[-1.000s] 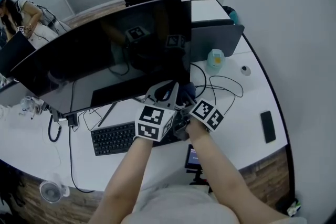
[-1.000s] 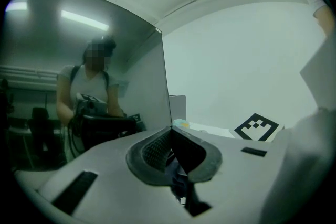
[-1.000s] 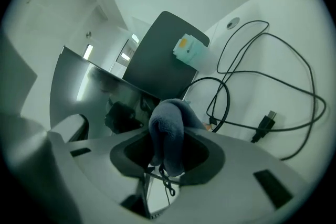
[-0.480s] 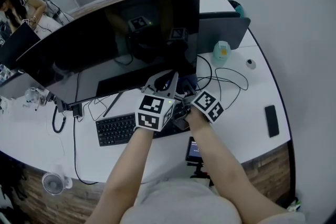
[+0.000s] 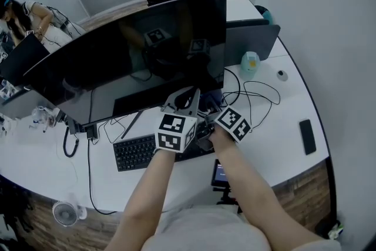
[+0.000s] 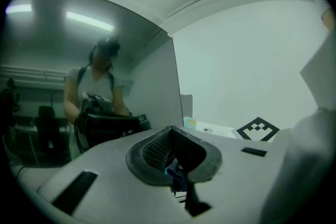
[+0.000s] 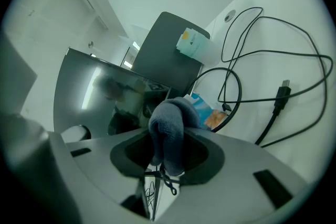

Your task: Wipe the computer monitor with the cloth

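Note:
A wide, dark curved monitor (image 5: 135, 62) stands on the white desk (image 5: 276, 126). Both grippers are close together in front of its lower right corner. My right gripper (image 7: 167, 147) is shut on a dark grey-blue cloth (image 7: 168, 120), which bulges out above the jaws. The monitor's edge (image 7: 100, 97) lies just beyond the cloth, a small gap away. My left gripper (image 6: 170, 136) points up at the screen (image 6: 79, 60) with its jaws closed together and nothing held. In the head view, the left gripper (image 5: 184, 100) sits beside the right gripper (image 5: 207, 107).
A black keyboard (image 5: 138, 151) lies under the monitor. Behind the right corner stand a grey panel (image 5: 252, 44) and a pale bottle (image 5: 250, 62). Loose black cables (image 5: 252, 94) cross the desk, with a phone (image 5: 308, 136) near the right edge. A person (image 5: 23, 14) sits far left.
The head view has shifted a little. Both grippers stay close together at the monitor's lower right corner, the cloth still in the right one.

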`<state>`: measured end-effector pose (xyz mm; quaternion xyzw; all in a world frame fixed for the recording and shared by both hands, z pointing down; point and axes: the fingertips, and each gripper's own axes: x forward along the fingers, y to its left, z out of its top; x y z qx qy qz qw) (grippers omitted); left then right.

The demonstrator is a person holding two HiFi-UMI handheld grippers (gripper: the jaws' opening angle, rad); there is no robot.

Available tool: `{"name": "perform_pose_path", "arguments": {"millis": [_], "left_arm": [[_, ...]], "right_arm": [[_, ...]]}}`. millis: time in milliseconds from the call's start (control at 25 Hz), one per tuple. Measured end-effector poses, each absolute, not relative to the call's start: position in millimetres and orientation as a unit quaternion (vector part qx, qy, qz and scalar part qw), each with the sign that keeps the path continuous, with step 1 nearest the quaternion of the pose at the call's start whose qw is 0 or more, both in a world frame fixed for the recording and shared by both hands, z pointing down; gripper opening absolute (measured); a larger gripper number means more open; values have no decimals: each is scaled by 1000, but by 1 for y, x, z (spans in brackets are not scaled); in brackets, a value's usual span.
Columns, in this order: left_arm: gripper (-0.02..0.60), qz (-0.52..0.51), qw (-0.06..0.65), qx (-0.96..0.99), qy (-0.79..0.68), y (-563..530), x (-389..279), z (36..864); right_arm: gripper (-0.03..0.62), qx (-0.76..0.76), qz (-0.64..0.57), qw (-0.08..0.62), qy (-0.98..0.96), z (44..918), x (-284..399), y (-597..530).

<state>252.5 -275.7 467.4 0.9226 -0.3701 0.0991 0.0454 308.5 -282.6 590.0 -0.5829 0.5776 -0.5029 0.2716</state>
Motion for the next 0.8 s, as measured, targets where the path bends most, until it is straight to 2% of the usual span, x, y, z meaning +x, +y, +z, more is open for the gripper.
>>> {"name": "perform_pose_path", "arguments": {"millis": [800], "left_arm": [[8, 86, 44, 925, -367, -274, 207, 464]], "right_arm": [[127, -600, -489, 284, 565, 586, 275, -280]]}}
